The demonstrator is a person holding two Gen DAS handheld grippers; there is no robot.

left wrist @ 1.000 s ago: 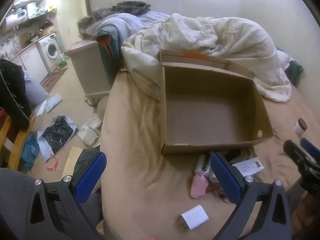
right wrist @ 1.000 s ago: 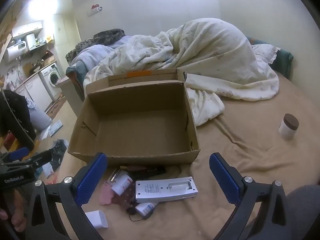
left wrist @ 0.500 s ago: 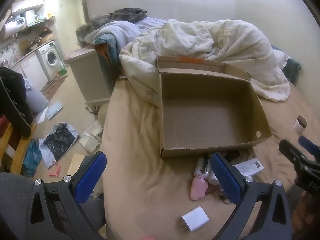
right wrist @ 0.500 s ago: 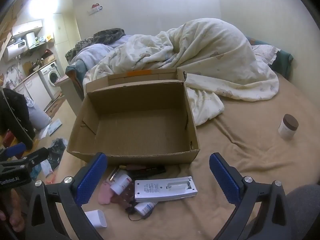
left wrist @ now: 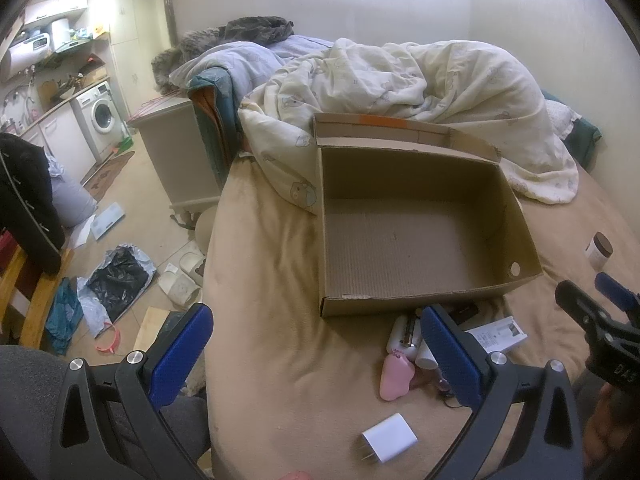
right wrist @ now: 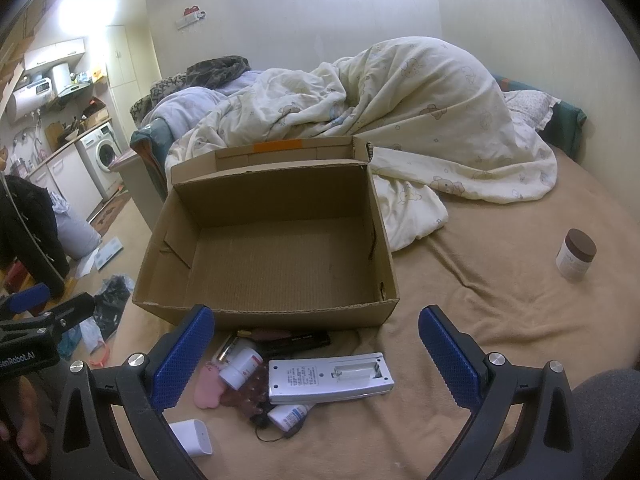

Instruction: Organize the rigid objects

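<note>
**Hovering Over the Pile, Box Waiting Empty**

Hovering above the bed's near edge, both grippers are standing wide apart and holding nothing. The right gripper [right wrist: 316,350] is sitting almost directly over the clutter, so it is judged the nearer hand for a first pick; the left gripper [left wrist: 316,350] is hanging off toward the bed's left edge, with the pile lying to its right.

Just below the right gripper, the white remote [right wrist: 330,378] is lying on the beige sheet [right wrist: 500,320] with its long axis running left to right, across the line of the fingers, so the jaws are probably needing a quarter turn to span its narrow width. Crowding its left end are a small white bottle [right wrist: 240,368], a pink heart-shaped piece [right wrist: 206,392] and a white charger [right wrist: 192,438] nearer the camera.

Beyond the pile, touching or nearly touching it, the cardboard box [right wrist: 264,314] is lying open and empty. Well apart, toward the bed's right edge, a brown-lidded jar [right wrist: 576,254] is standing upright. Farther back, a rumpled quilt [right wrist: 400,120] is spreading behind the box.
</note>
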